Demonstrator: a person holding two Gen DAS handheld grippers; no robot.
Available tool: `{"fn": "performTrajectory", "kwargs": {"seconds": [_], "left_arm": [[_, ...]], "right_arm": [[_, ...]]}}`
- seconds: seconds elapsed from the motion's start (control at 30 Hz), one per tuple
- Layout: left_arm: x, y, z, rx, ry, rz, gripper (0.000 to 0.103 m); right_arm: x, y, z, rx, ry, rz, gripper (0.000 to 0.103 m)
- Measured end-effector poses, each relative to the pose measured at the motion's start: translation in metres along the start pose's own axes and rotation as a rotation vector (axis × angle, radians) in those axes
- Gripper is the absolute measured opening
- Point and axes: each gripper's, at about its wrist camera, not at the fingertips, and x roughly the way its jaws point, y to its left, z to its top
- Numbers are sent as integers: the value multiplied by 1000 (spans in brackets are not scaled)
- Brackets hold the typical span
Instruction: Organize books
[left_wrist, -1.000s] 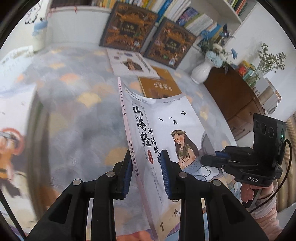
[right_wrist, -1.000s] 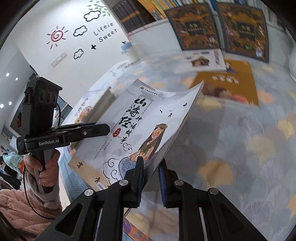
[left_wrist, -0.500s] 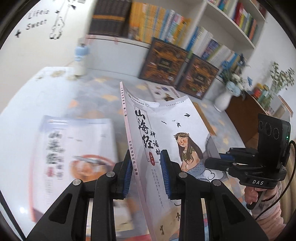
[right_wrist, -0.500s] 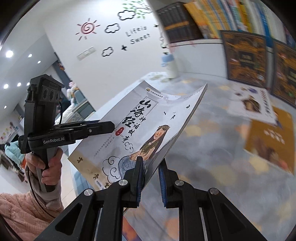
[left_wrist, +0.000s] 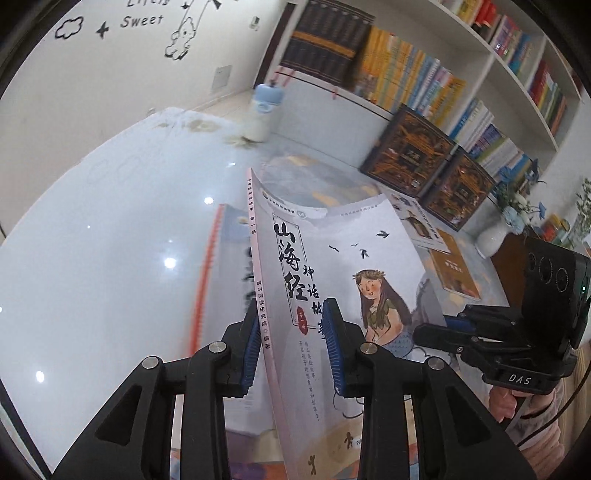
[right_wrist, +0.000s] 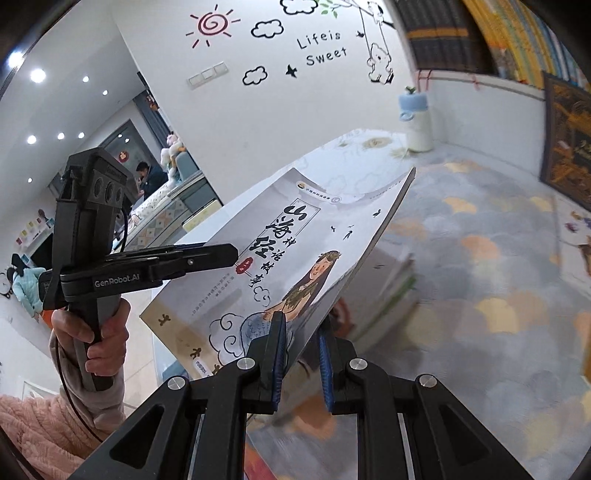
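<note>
Illustrated book (left_wrist: 343, 280) held aloft at frame centre, spine edge in left gripper (left_wrist: 291, 347), whose jaws have just eased wider. Page edge pinched in right gripper (right_wrist: 301, 356). Long axis pointing away. Blurred stack (left_wrist: 229, 280) directly beneath, centre-left.

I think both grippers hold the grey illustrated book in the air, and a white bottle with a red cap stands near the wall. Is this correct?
Not fully: the cap is blue, not red, as the right wrist view shows. The bottle does stand near the wall, and the left gripper and right gripper both hold the grey illustrated book in the air.
</note>
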Motion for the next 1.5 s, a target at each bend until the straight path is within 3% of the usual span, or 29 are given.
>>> {"fn": "performTrajectory", "kwargs": {"seconds": [0.27,0.53,0.63,0.77,0.83,0.9,1.17,1.3,1.5], "left_arm": [[18,22,-1,-30,38,-5,28],[20,21,-7,-13,37,62,30],[19,22,-7,-4,18,149,30],[11,21,-4,-18,2,131,31],[7,12,-2,5,-6,155,31],[5,6,-1,8,-4,132,32],[14,-47,12,18,14,94,39],[25,-103,24,87,14,47,39],[72,-211,34,193,29,-71,53]], "right_arm": [[30,-2,-3,27,56,-23,16],[32,-3,-12,53,83,-15,20],[33,0,-12,48,90,-22,30],[34,6,-11,17,99,-39,44],[33,3,-11,34,97,-15,57],[28,-3,-10,56,85,-13,61],[-35,-50,-30,154,6,-29,62],[-77,-92,-51,230,-44,-88,62],[-144,-174,-91,380,-146,-199,62]]}}
